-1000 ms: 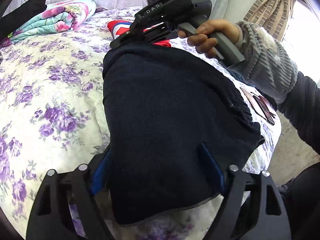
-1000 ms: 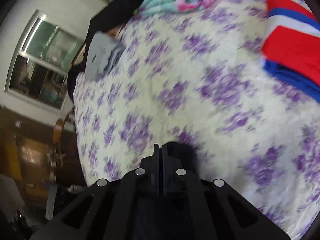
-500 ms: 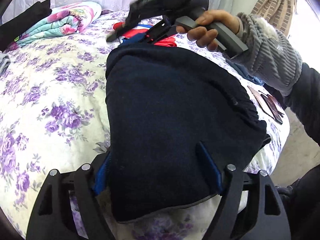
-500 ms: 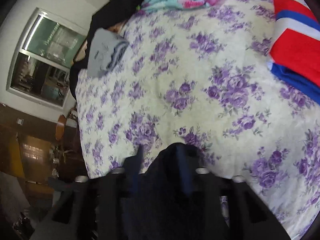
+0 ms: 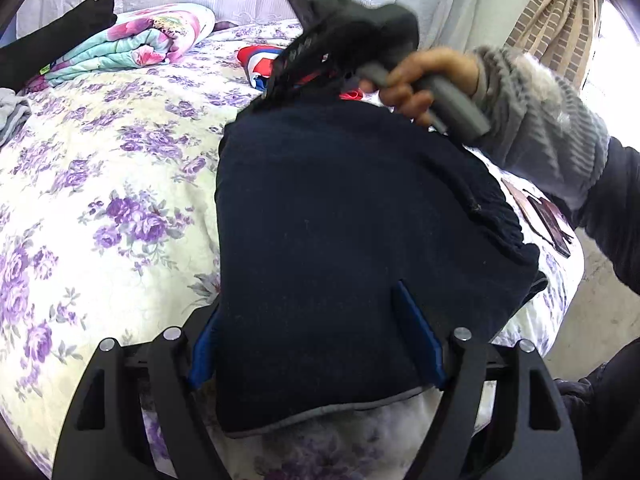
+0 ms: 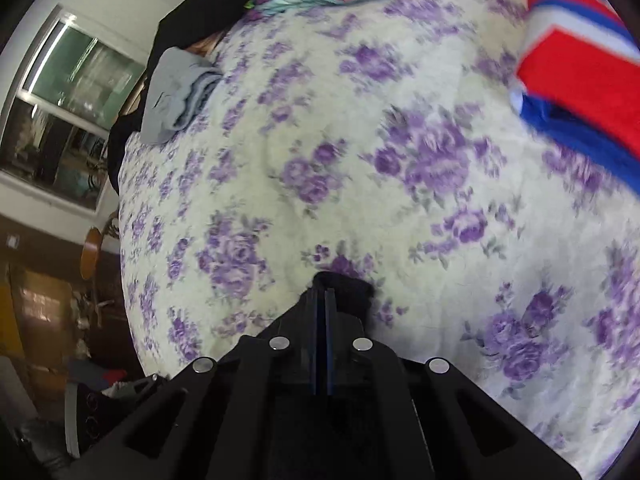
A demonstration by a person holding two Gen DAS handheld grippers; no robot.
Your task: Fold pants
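Observation:
Dark navy pants (image 5: 352,232) lie folded on the flowered bedspread (image 5: 100,200). My left gripper (image 5: 316,332) is open, its blue-padded fingers (image 5: 420,336) on either side of the pants' near end. My right gripper (image 5: 280,92), held in a hand, is at the pants' far edge. In the right wrist view the right gripper (image 6: 323,300) is shut on a small bunch of the dark pants fabric (image 6: 352,292) above the bedspread (image 6: 360,160).
A red, white and blue folded garment (image 6: 576,80) lies beyond the pants. A floral blanket roll (image 5: 132,48), dark clothes (image 5: 52,48) and a grey folded garment (image 6: 176,96) lie at the far side. The bed's edge (image 5: 560,312) is at the right.
The right gripper opened half a second ago and has now shut on the pants' far edge, lifting slightly. The left gripper stays open around the near end.

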